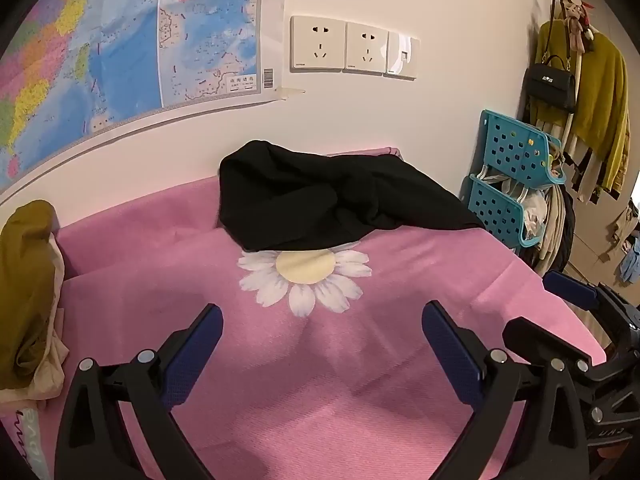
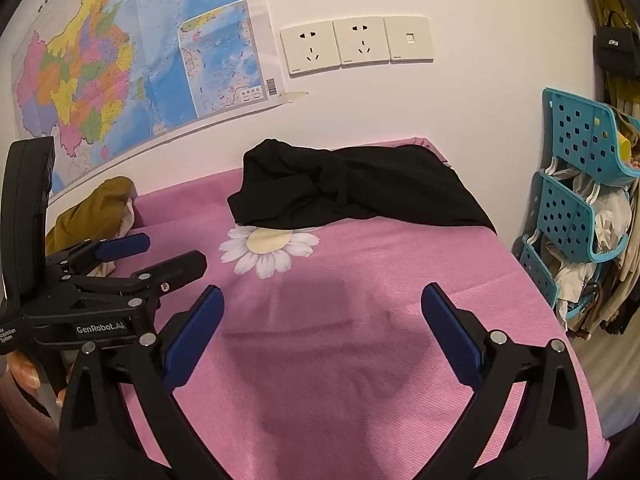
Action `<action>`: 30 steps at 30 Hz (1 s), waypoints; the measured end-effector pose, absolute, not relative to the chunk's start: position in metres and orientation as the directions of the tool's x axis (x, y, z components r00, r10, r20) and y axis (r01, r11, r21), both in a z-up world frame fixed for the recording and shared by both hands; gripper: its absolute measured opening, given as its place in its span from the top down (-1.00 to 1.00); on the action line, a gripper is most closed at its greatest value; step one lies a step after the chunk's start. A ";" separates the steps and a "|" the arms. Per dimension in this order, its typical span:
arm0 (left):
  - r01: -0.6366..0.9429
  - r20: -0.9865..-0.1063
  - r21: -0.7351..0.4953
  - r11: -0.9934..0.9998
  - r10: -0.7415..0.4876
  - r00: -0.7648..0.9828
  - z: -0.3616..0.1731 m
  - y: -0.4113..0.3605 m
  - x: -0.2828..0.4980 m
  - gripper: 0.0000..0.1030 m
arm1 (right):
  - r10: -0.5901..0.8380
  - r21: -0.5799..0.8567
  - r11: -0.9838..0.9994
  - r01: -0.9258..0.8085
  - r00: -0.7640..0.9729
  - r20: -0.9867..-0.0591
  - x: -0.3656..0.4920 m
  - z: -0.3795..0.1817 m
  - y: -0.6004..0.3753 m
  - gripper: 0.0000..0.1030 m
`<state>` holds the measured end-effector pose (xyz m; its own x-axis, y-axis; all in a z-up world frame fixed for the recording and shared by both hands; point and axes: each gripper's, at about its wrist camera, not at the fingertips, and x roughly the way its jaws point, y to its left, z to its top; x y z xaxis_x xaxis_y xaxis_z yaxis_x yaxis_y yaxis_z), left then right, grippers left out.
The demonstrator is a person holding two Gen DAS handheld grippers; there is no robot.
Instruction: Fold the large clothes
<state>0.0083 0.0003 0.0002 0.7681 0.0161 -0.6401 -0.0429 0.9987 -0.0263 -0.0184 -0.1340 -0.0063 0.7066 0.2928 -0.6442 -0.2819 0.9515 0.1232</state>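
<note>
With both the left gripper (image 1: 322, 334) and right gripper (image 2: 322, 320) wide open and empty, best reaching far to the crumpled black garment (image 1: 332, 200), pinching 2 separate edges

I see even, warm indoor light in both views, bright on the white wall (image 1: 420, 128). The pink cloth (image 2: 400, 264) carries a soft dark shadow near my right gripper (image 2: 322, 320). Glare washes the map (image 1: 132, 40) in the left view. Straight edges bow strongly toward the black corners. The black garment (image 1: 320, 196) shows little detail; nothing looks blurred.
</note>
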 end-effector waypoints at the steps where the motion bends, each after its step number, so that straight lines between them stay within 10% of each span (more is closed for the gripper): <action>1: -0.046 -0.637 -0.029 0.999 0.017 0.771 0.000 0.001 0.006 -0.87 | 0.294 0.124 0.951 -0.283 0.706 -0.644 -0.018 -0.006 -0.134 -0.89; 30: -0.056 -0.639 -0.059 0.997 0.005 0.770 -0.004 0.008 -0.001 -0.87 | 0.307 0.146 0.948 -0.283 0.696 -0.648 -0.016 -0.014 -0.128 -0.89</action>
<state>-0.0010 0.0077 -0.0044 0.7695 0.0052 -0.6386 -0.0555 0.9967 -0.0588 -0.0163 -0.1280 -0.0135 0.6964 0.3074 -0.6485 -0.2826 0.9481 0.1459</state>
